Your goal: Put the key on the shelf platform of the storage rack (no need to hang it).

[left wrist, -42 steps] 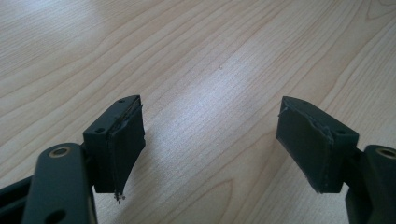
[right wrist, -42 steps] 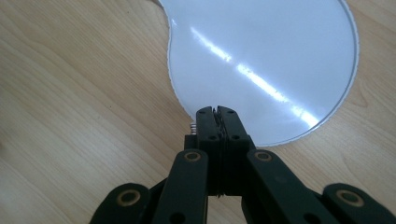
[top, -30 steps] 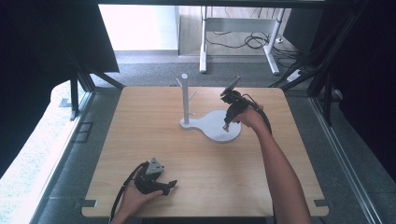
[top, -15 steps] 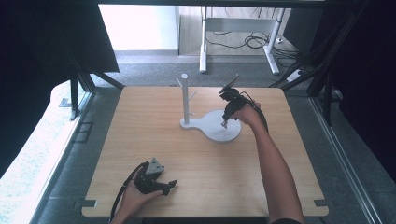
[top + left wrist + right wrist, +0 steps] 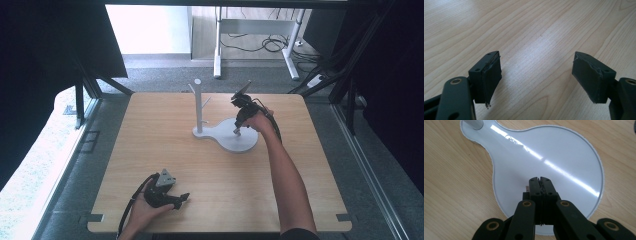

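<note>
Wooden table (image 5: pixel 150 125), bare but for a white stand (image 5: pixel 235 137) set past its middle: a round base with a pegged post (image 5: pixel 198 102) at one end. Right gripper (image 5: pixel 237 131) points down over that base, jaws pressed together with nothing between them, perhaps to press or touch it rather than grasp. Left gripper (image 5: pixel 182 197) rests at the near edge, jaws apart and empty, seemingly parked out of the way.

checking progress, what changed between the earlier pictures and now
The right gripper has come down from above the white stand's base to just over it, fingers shut and empty. The left gripper, open on the table, and the stand stayed put.
</note>
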`<state>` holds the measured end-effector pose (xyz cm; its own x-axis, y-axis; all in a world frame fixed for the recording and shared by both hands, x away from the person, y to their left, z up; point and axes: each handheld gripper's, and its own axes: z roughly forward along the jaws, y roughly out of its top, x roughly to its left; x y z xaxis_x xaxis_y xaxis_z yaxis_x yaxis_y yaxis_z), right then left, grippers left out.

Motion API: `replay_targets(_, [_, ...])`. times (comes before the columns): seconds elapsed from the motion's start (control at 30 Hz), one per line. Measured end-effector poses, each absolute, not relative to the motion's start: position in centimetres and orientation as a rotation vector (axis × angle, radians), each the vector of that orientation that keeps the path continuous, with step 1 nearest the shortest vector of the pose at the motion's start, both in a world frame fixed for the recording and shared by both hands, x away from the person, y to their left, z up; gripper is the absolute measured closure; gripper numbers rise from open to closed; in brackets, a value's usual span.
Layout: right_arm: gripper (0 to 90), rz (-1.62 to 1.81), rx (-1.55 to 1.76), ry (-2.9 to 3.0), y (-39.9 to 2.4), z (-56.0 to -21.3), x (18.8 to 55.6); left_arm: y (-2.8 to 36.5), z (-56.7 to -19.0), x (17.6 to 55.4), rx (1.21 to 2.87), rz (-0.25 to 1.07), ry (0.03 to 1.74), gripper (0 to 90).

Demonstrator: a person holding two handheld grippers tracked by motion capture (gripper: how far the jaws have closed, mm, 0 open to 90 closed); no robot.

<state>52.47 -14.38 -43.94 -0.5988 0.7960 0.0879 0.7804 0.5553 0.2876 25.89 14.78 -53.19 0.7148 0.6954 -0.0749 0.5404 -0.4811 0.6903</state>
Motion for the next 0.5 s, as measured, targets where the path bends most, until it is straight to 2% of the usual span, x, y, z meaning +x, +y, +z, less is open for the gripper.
replay_targets(0.5, [88.6, 0.504, 1.382, 2.729, -14.0, -47.0, 52.6, 14.7, -53.3, 25.9, 2.218, 0.289, 0.929, 23.7])
